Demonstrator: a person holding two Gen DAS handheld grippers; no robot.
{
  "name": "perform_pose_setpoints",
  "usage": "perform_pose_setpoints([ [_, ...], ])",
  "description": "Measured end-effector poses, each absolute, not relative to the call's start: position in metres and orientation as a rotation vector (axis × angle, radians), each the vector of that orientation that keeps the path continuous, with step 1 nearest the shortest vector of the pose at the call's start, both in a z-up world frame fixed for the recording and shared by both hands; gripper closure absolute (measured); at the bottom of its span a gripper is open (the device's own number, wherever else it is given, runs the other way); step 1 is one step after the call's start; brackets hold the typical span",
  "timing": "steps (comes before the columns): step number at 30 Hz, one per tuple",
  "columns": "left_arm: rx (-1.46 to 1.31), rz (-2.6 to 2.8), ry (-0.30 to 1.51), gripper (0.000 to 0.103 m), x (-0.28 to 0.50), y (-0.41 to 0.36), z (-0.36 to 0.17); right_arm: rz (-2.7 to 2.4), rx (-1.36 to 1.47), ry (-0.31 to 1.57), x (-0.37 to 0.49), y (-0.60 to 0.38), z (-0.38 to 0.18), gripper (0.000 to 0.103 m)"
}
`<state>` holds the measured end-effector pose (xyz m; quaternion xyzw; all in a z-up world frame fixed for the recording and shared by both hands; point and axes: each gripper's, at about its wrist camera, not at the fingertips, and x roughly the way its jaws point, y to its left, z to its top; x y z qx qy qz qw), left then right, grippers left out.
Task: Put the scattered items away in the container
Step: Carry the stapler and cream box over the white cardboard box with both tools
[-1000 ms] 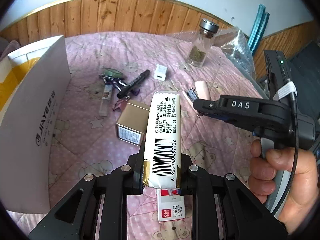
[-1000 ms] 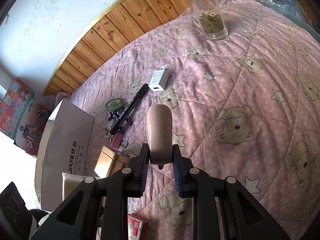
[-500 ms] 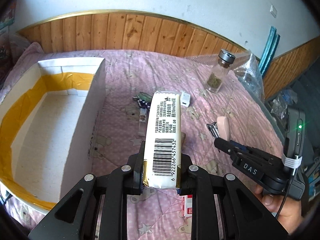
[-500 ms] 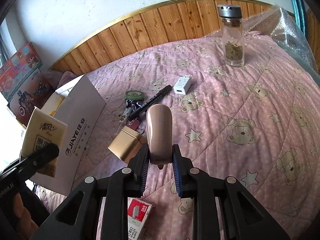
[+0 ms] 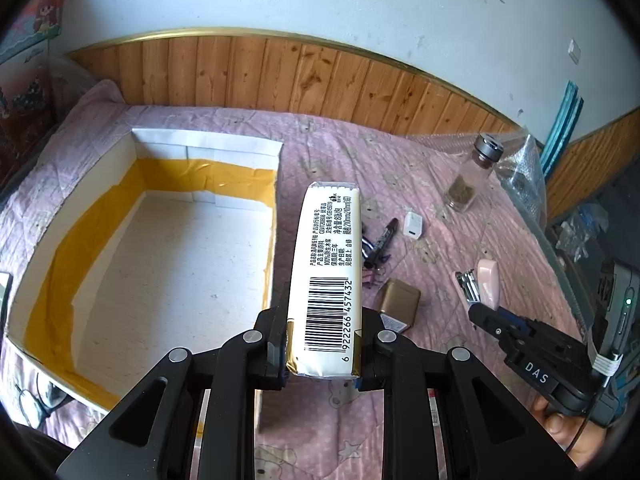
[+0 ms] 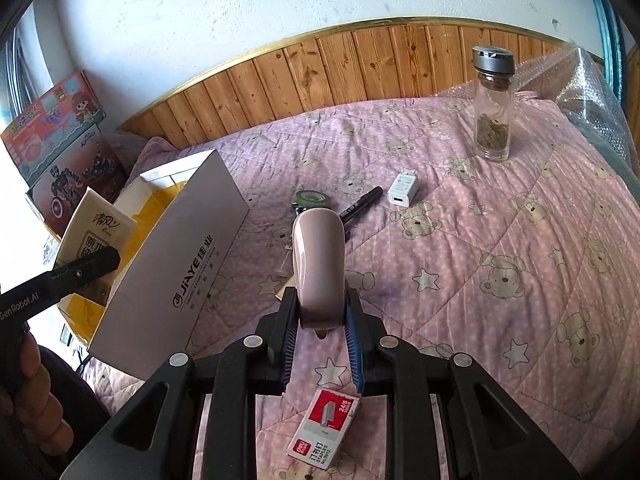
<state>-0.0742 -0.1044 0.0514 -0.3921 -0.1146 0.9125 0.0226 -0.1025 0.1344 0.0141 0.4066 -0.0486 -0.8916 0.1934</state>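
Both grippers have risen and swung toward the container since the earlier frames: its interior, previously seen side-on, now lies open below my left gripper [image 5: 324, 356]. I hold that gripper clenched on the tissue pack [image 5: 326, 276], which stands upright between the pads, near the right wall of the white box [image 5: 276, 216] and, as far as the left wrist view shows, not yet over the opening. My right gripper [image 6: 320, 320] is clamped on the pink stapler [image 6: 318, 268], carried above the quilt [image 6: 500, 240] to the right of the box.

Progress, judged from both views: the visible floor of the box is bare, so I take it that nothing has been stowed yet; two items are in transit.

Still lying on the quilt:
- gold tin [image 5: 398, 300], just right of the box;
- black marker [image 6: 360, 204] and white charger [image 6: 402, 194], near each other;
- green tape roll [image 6: 310, 199], beside a small cluster of items by the marker that I cannot identify;
- staple box [image 6: 322, 430], nearest the right gripper;
- glass jar [image 6: 491, 104], upright, well apart toward the far side.

A metal item lies beside the stapler in the left wrist view; whether it rests on the quilt or belongs to the stapler I cannot tell.
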Motion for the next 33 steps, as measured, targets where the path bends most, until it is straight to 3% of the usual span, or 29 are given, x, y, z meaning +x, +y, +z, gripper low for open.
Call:
perform_pose_setpoints([
  [16, -1.225, 2.902, -0.405, 0.081, -0.098, -0.177, 0.061, -2.442, 1.076, -0.038, -0.110, 0.056, 0.043, 0.080],
  [33, -1.340, 2.851, -0.646, 0.081, -0.140, -0.236, 0.040, -2.313, 1.047, 0.063, -0.139, -0.036, 0.061, 0.079],
])
